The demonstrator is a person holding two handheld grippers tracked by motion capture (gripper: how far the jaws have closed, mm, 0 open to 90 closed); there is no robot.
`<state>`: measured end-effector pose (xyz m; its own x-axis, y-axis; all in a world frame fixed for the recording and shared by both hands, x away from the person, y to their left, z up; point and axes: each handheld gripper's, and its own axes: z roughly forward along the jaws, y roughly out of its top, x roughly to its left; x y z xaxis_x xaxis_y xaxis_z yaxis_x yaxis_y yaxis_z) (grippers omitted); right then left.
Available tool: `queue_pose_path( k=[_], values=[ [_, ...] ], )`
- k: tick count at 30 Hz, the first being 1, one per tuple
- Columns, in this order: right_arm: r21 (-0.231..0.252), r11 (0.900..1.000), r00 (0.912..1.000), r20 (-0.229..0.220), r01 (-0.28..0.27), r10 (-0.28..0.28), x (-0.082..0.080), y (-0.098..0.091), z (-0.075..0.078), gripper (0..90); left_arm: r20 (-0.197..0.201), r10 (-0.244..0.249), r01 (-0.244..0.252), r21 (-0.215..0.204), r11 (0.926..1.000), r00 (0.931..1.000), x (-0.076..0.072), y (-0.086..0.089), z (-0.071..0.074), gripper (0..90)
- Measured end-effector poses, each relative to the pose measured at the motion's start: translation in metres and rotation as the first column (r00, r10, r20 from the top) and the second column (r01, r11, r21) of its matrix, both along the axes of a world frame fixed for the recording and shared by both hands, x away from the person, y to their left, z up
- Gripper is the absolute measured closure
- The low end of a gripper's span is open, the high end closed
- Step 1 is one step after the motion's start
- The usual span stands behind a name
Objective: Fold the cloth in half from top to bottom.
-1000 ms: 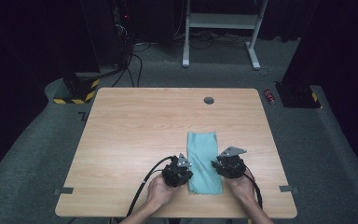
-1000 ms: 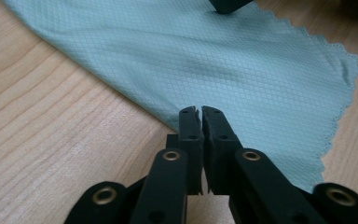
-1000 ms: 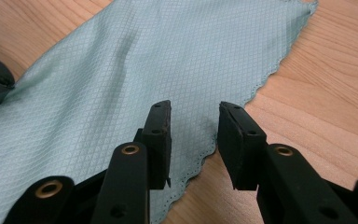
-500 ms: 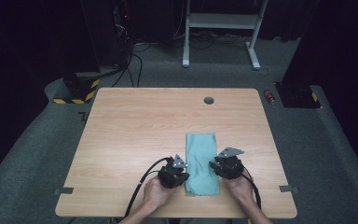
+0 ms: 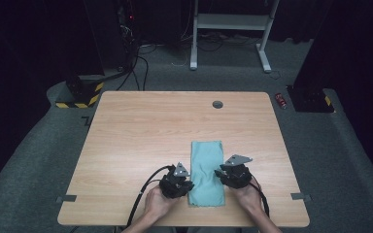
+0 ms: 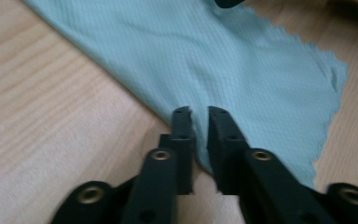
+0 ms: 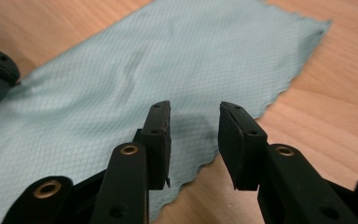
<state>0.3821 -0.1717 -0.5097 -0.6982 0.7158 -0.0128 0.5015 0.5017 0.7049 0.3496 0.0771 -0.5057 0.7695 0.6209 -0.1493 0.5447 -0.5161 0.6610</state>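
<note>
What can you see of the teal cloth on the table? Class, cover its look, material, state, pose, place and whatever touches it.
The teal cloth is a thin, grid-woven fabric with wavy, pinked edges. It lies flat as a long rectangle on the wooden table, near the person's edge, with faint creases in its middle. The left gripper sits at one long edge, its jaws a narrow gap apart after just opening, with the cloth's edge at their tips. The right gripper is at the opposite edge, jaws apart over it.
</note>
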Motion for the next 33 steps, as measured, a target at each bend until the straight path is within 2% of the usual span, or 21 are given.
queue_pose_path(
  k=[4,9,12,13,14,16,19,21,23,25,26,28,31,33],
  values=[
    [0.033,0.9989,0.9995,-0.003,0.032,-0.032,0.011,-0.007,0.006,62.7,0.021,0.039,-0.038,-0.031,0.9988,0.999,0.021,0.001,0.006,64.9],
    [0.079,0.9932,0.9957,0.028,0.086,-0.088,0.032,-0.012,0.01,60.1,0.017,0.12,-0.119,-0.071,0.9904,0.9926,0.064,0.007,0.01,58.5],
    [0.085,0.9903,0.9937,0.008,0.11,-0.112,0.047,-0.014,0.011,60.4,-0.008,0.161,-0.162,-0.083,0.9833,0.9869,0.087,0.007,0.011,54.4],
    [0.09,0.9894,0.9935,-0.004,0.114,-0.114,0.051,-0.014,0.011,60.5,-0.002,0.17,-0.17,-0.078,0.9824,0.9854,0.094,0.007,0.011,54.4],
    [0.093,0.9881,0.9924,-0.012,0.123,-0.122,0.055,-0.013,0.011,60.3,-0.002,0.179,-0.178,-0.077,0.9809,0.9839,0.097,0.006,0.011,54.4],
    [0.092,0.987,0.9911,-0.031,0.132,-0.129,0.06,-0.014,0.012,58.9,0.0,0.216,-0.214,-0.112,0.9703,0.9765,0.106,0.008,0.009,54.7],
    [0.103,0.9832,0.9875,-0.061,0.151,-0.145,0.068,-0.015,0.013,56.0,0.004,0.22,-0.219,-0.063,0.9736,0.9755,0.116,0.005,0.007,54.4],
    [0.09,0.9832,0.9858,-0.068,0.159,-0.153,0.071,-0.014,0.014,54.2,0.008,0.232,-0.231,-0.07,0.9704,0.9726,0.121,0.003,0.006,53.4],
    [0.1,0.9801,0.9842,-0.062,0.172,-0.166,0.074,-0.015,0.014,52.7,-0.001,0.243,-0.242,-0.052,0.9688,0.9701,0.126,0.001,0.005,50.8],
    [0.116,0.9746,0.9793,-0.089,0.192,-0.182,0.078,-0.016,0.013,51.4,-0.002,0.253,-0.253,-0.05,0.9662,0.9674,0.132,0.0,0.005,48.4],
    [0.117,0.9736,0.9784,-0.09,0.196,-0.186,0.079,-0.017,0.013,51.1,-0.001,0.266,-0.265,-0.067,0.9618,0.964,0.134,0.0,0.004,48.0],
    [0.115,0.9722,0.9768,-0.091,0.204,-0.194,0.083,-0.017,0.013,50.3,-0.009,0.267,-0.267,-0.054,0.962,0.9636,0.139,-0.001,0.003,47.3],
    [0.113,0.9703,0.9745,-0.093,0.214,-0.204,0.088,-0.018,0.013,50.0,-0.001,0.267,-0.267,-0.034,0.9632,0.9638,0.144,-0.003,0.003,47.2],
    [0.118,0.9684,0.9731,-0.095,0.22,-0.209,0.089,-0.019,0.013,50.2,0.006,0.278,-0.277,-0.044,0.9598,0.9607,0.146,-0.005,0.004,47.3]
  ],
)
